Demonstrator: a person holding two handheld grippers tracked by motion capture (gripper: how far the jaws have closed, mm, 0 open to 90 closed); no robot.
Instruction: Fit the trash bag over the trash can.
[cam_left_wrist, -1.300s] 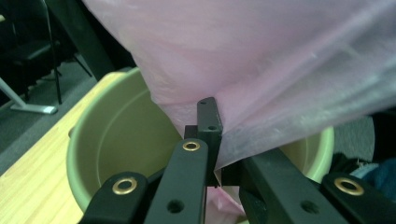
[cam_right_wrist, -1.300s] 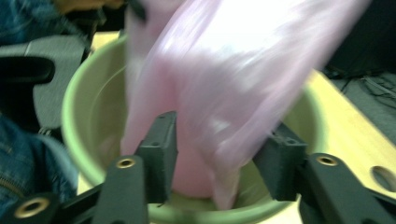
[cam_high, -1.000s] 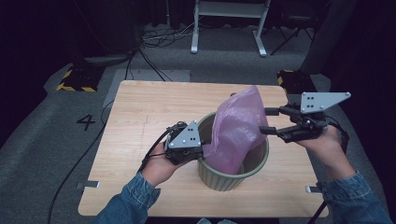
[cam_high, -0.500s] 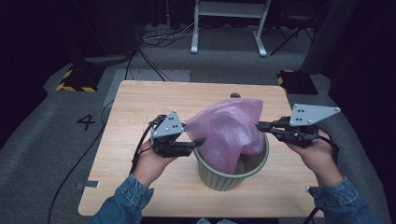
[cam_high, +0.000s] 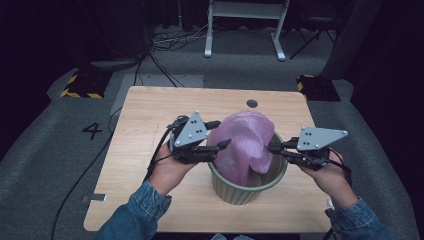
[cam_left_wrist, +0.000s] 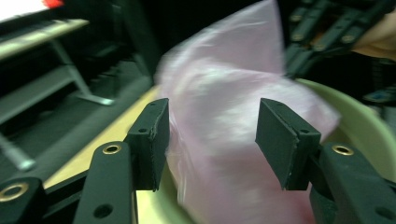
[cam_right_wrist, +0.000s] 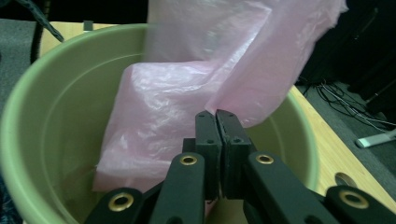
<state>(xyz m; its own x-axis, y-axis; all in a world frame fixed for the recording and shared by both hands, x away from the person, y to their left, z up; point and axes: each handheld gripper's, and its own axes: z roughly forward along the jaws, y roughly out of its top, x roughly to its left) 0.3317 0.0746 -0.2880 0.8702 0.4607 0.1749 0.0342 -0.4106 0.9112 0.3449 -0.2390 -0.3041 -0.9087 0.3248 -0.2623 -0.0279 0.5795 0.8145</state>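
A thin pink plastic bag (cam_high: 245, 142) billows out of a pale green bucket (cam_high: 247, 187) on the wooden table (cam_high: 150, 115). My right gripper (cam_high: 272, 148) is at the bucket's right rim. In the right gripper view it (cam_right_wrist: 216, 122) is shut on the edge of the bag (cam_right_wrist: 187, 93), over the bucket's inside (cam_right_wrist: 56, 121). My left gripper (cam_high: 224, 145) is at the bucket's left rim and open. In the left gripper view its open jaws (cam_left_wrist: 212, 135) frame the bag (cam_left_wrist: 224, 107) without touching it.
A small round black hole (cam_high: 252, 103) is in the table behind the bucket. Beyond the far edge are a white metal stand (cam_high: 245, 25), floor cables (cam_high: 165, 45) and a yellow-black striped block (cam_high: 80, 85). Bare wood lies left of the bucket.
The right gripper brought the bag down from a raised position toward the bucket's right rim. The left gripper swung out to the left, then returned toward the bag with jaws open.
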